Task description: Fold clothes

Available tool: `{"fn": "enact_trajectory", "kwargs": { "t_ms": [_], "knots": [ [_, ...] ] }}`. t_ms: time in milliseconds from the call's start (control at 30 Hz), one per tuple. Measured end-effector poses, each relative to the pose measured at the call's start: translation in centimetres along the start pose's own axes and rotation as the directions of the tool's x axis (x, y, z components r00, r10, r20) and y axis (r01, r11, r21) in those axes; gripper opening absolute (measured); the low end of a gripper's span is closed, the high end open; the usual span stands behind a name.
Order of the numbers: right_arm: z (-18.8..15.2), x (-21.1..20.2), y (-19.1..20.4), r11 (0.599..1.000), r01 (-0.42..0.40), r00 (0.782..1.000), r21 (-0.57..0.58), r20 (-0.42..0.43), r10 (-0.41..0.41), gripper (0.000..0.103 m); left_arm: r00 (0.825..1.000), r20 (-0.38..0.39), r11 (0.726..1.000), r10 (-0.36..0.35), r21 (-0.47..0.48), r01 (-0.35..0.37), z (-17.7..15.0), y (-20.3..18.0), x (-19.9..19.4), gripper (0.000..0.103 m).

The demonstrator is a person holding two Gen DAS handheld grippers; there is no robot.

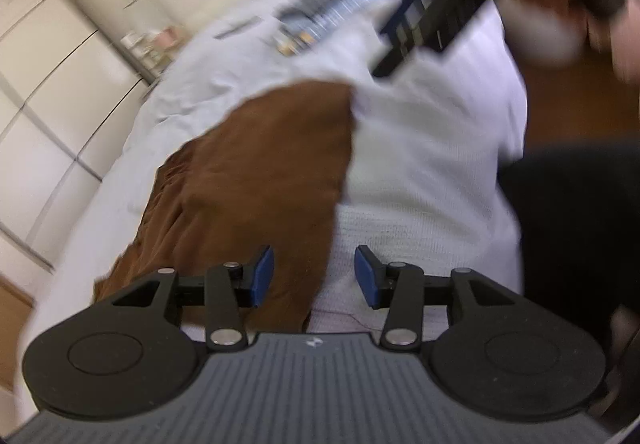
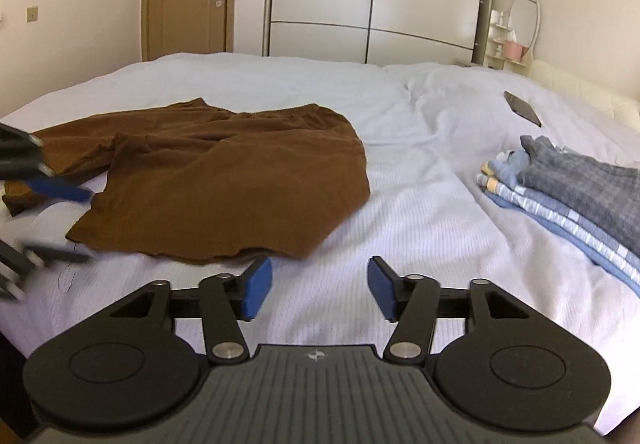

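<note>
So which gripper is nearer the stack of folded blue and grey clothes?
Right. The right gripper hovers open over the white bedspread, with the stack of folded blue and grey clothes just to its right. The left gripper is at the brown garment's far side.

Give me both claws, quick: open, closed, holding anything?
Left claw: open, empty, over the brown shirt's edge.
Right claw: open, empty, above the white bedsheet.

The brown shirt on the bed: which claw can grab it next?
Probably the left claw: it hangs open right over the brown shirt. The right claw, also open, sits over bare bed sheet beside the hem.
</note>
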State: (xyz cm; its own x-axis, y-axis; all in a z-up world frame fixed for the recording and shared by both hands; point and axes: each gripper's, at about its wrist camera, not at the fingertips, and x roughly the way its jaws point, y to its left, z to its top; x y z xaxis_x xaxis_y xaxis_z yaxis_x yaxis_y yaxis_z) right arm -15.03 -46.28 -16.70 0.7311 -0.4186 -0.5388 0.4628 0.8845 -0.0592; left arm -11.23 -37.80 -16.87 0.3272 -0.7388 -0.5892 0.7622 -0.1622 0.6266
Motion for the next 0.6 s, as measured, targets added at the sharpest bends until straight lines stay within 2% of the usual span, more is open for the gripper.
{"fn": "enact_trajectory", "kwargs": {
  "t_ms": [33,67,100,133,200,267,300,400,467,500,600],
  "knots": [
    [-0.3,0.0,0.0,1.0,-0.002,1.0,-0.001,0.002,0.002,0.06,1.0,-0.009,0.999,0.009,0.047,-0.008,0.1,-0.5,0.7,0.041],
    [-0.5,-0.1,0.2,1.0,-0.004,1.0,-0.018,0.003,0.004,0.061,1.0,-0.015,0.997,0.012,0.072,-0.011,0.1,-0.6,1.1,0.033],
    [-0.7,0.3,0.5,0.999,-0.005,1.0,-0.04,0.003,0.005,0.061,1.0,-0.022,0.998,0.01,0.065,-0.008,0.3,-0.3,1.3,0.024],
    [-0.9,0.7,0.8,0.998,-0.005,1.0,-0.062,0.003,0.006,0.063,0.999,-0.028,0.999,0.018,0.05,-0.016,0.5,0.1,1.3,0.004],
    [-1.2,1.2,1.9,0.993,-0.001,1.0,-0.122,0.015,0.003,0.075,1.0,-0.007,0.998,0.014,-0.069,-0.014,0.9,2.2,0.6,0.004],
    [-1.2,1.7,3.0,0.985,0.004,0.999,-0.172,0.037,0.003,0.081,1.0,0.031,0.976,0.0,-0.216,0.007,1.2,4.7,-0.4,0.004],
    [-1.2,2.1,3.6,0.981,0.007,0.999,-0.192,0.052,0.004,0.086,0.999,0.054,0.958,-0.005,-0.288,0.02,1.5,6.0,-1.0,0.004],
    [-0.7,3.5,5.2,0.973,0.046,0.994,-0.226,0.108,-0.022,0.091,0.992,0.129,0.881,-0.008,-0.468,0.068,2.0,9.7,-3.0,0.004],
    [0.0,5.0,5.9,0.971,0.098,0.989,-0.217,0.132,-0.07,0.091,0.988,0.157,0.849,0.001,-0.523,0.082,2.3,11.3,-4.2,0.004],
    [0.4,5.6,5.9,0.971,0.126,0.985,-0.202,0.146,-0.097,0.091,0.986,0.165,0.841,0.009,-0.535,0.082,2.5,11.9,-4.6,0.004],
    [1.7,7.2,5.6,0.97,0.192,0.97,-0.151,0.178,-0.165,0.085,0.984,0.178,0.835,0.018,-0.544,0.083,3.1,13.0,-5.3,0.004]
  ]
}}
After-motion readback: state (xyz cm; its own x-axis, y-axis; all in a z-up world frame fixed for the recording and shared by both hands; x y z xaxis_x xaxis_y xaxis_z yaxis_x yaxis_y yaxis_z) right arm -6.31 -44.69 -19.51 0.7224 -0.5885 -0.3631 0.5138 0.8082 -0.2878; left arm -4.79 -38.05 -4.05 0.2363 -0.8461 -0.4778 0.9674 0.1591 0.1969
